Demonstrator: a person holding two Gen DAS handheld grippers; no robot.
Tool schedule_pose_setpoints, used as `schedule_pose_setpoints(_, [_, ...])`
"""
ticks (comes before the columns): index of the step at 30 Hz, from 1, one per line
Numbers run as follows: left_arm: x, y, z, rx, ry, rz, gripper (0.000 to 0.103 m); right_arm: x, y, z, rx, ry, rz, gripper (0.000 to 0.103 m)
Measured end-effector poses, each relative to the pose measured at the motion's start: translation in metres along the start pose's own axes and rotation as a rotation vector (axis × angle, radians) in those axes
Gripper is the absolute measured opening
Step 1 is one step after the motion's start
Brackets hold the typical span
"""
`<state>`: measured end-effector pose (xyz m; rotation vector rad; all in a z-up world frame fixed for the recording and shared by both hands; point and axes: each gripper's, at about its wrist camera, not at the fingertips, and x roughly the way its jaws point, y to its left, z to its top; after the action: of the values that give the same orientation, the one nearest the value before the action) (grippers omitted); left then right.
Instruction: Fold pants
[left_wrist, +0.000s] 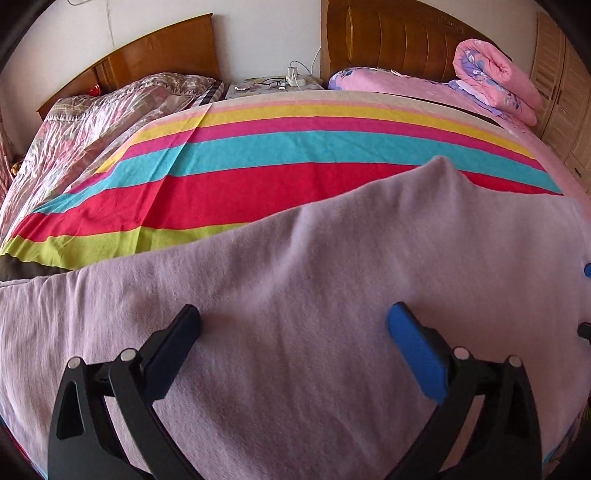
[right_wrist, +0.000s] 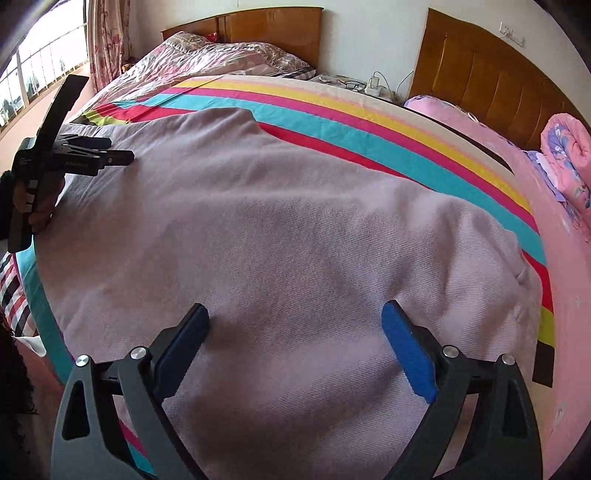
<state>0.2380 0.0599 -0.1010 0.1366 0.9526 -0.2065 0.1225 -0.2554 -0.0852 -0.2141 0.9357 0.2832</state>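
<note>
Both left gripper (left_wrist: 291, 328) and right gripper (right_wrist: 293, 325) hover wide open, empty, over the pants (right_wrist: 277, 221); pinch edge layers together before folding.

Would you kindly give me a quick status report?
Left gripper and right gripper open, empty. Pants spread flat on striped sheet. Nothing in the way.

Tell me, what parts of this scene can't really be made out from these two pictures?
- Pants: waistband and leg ends can't be told apart; the near edge is cut off by the frame and both grippers' arms in each wrist view.
- Right gripper: left wrist view shows only two tips at the right edge.
- Left gripper: small and side-on in the right wrist view.
- Nightstand items: glasses and charger are readable, the rest too small.
</note>
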Motion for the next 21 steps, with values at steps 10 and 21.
schedule_pose_setpoints(10, [0.001,-0.001,-0.001,-0.019,-0.015,0.009,0.102,-0.015,-0.004,-0.012,0.082,-0.082,0.090,0.092])
schedule_pose_setpoints(21, [-0.033,-0.023,0.019,0.010,-0.091,0.009,0.102,0.021,-0.006,0.110,0.088,-0.099,0.127,0.092])
